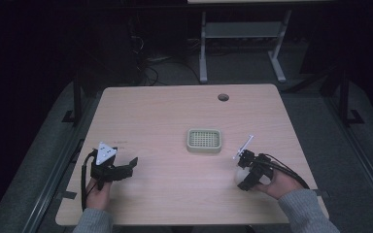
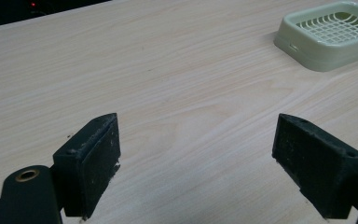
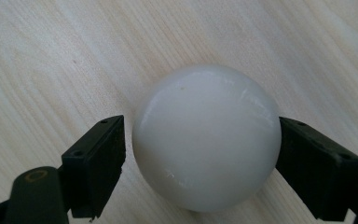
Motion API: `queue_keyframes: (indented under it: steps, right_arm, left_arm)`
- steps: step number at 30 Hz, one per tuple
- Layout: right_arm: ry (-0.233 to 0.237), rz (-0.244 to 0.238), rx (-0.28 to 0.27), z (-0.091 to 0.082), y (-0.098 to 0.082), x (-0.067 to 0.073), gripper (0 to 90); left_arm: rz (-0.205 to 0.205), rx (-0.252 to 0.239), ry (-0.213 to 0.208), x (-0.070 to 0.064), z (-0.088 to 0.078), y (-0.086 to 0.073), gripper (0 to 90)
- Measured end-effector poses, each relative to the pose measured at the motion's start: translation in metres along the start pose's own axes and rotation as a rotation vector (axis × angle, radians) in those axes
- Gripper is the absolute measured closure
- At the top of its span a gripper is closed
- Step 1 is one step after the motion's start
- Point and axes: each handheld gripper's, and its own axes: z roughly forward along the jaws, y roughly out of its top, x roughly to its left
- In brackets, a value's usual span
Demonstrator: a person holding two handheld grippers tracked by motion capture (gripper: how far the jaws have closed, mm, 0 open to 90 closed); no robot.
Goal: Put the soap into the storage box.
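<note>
white ball [image 3: 206, 142] sits on the table [image 1: 175, 111], near the front right, just in front and right of the small green basket [image 1: 204, 140]. in the right gripper view it's between our right gripper [image 3: 200, 156] jaws: the right-hand pad looks touching or nearly so, the left-hand pad has a thin gap, so we read it as open around the ball, not clamped yet. in the high view the ball [image 1: 241, 175] peeks out under that gripper [image 1: 245, 172].

handling, our guess: smooth, glossy, hard shell, prob light and rigid, no give. round + slick means it can squirt out or roll off if the pads close off-centre. best hold is across the widest part, pads level on opposite sides, which is abt where they are now. close slowly, moderate force, lift straight up.

left gripper [image 2: 196, 154] is wide open, nothing between the jaws, just bare wood, w/ the basket [image 2: 328, 39] off toward upper right in its view. in the high view it [image 1: 114, 167] rests at front left, well apart from the ball.
</note>
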Motion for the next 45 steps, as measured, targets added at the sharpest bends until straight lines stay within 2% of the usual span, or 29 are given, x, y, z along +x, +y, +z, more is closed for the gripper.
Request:
queue_keyframes:
  steps: [5,24,39,45]
  right_arm:
    - [0.006,0.004,0.001,0.001,0.001,0.0,17.2]
    - [-0.02,-0.011,0.053,0.01,0.005,-0.001,19.8]
    - [-0.007,-0.025,0.058,0.011,0.007,-0.001,22.6]
    - [-0.002,-0.01,0.062,0.01,0.007,-0.003,22.9]
  left_arm:
    - [0.0,0.0,0.0,0.0,0.0,0.0,14.8]
    - [-0.001,0.001,0.001,0.0,0.0,0.0,14.9]
    - [-0.004,0.005,0.005,0.0,0.001,0.0,14.8]
    - [-0.006,0.005,0.005,0.001,0.001,0.0,14.8]
